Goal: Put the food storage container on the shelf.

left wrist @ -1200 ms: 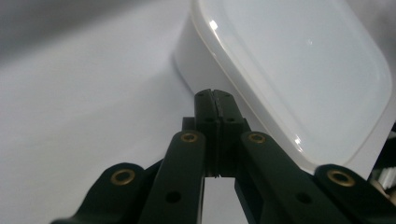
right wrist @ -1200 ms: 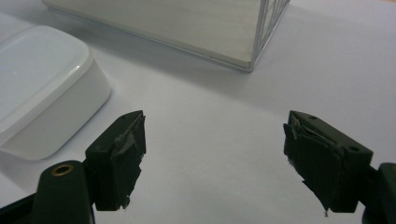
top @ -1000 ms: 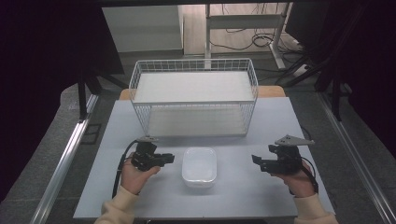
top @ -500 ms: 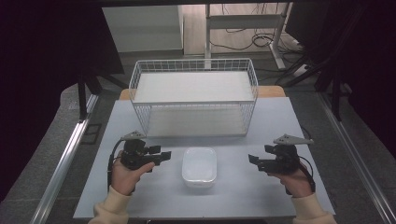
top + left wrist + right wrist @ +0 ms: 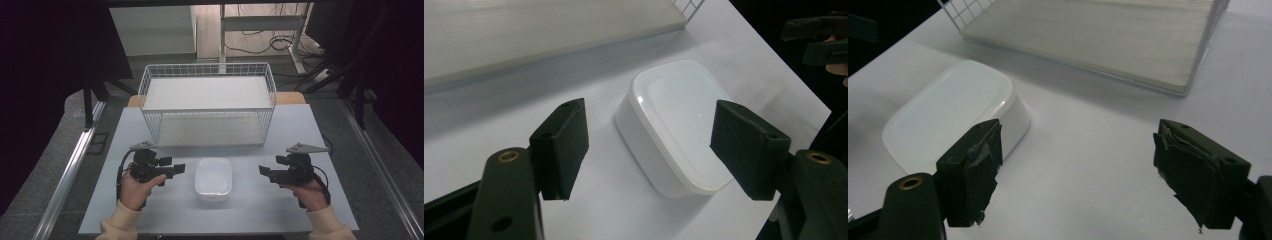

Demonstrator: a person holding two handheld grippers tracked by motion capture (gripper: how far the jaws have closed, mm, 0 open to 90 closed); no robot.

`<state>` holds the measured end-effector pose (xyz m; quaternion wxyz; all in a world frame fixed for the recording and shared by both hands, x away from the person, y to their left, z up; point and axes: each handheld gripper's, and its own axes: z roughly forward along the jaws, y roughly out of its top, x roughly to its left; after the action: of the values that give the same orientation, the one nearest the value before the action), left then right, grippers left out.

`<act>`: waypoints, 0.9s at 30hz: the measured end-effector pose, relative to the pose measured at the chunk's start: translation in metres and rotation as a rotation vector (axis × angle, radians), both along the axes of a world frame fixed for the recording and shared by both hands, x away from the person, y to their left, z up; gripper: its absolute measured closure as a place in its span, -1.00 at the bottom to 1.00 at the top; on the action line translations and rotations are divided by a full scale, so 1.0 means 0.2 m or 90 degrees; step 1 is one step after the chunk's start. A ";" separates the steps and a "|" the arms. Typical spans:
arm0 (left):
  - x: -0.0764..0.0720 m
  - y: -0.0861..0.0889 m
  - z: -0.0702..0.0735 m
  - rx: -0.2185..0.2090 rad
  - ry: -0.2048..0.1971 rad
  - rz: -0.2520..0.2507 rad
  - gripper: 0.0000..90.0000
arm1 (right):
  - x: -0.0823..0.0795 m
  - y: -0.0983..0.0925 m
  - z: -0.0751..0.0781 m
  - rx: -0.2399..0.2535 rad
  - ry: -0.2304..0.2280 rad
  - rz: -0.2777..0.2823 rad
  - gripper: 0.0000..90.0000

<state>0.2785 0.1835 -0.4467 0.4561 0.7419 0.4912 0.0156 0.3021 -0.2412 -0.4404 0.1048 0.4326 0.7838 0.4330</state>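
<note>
A white rounded lidded box (image 5: 213, 177) sits on the table's front middle, between my two grippers. My left gripper (image 5: 178, 169) points right at it from a short way off. In the left gripper view the jaws (image 5: 654, 145) stand wide and have just been opening; the box (image 5: 679, 120) lies beyond them, untouched by the pads. My right gripper (image 5: 262, 170) points left toward the box from farther off. Its jaws (image 5: 1088, 170) are open over bare table, with the box (image 5: 953, 112) ahead to the left.
A white wire basket (image 5: 207, 107) with a pale flat floor stands at the back middle of the light grey table (image 5: 295, 130). Metal rails run along both sides of the table. Dark floor and cables lie beyond.
My left gripper has drawn slightly to the left, away from the box, and its jaws have spread. The right gripper and the box have stayed in place.
</note>
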 end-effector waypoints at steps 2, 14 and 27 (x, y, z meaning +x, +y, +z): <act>0.00 0.00 0.00 -0.003 0.003 0.003 -0.33 | 0.00 0.01 0.00 0.002 0.002 0.002 -0.57; 0.03 -0.02 -0.05 -0.026 0.031 0.000 -0.30 | 0.06 0.21 -0.02 0.023 0.048 0.023 -0.53; 0.05 -0.04 -0.08 -0.053 0.049 -0.002 -0.29 | 0.10 0.31 -0.08 0.055 0.082 0.039 -0.48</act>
<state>0.2877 0.1763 -0.4636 0.4671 0.7232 0.5076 -0.0343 0.3216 -0.1801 -0.4573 0.0218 0.4393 0.7826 0.4405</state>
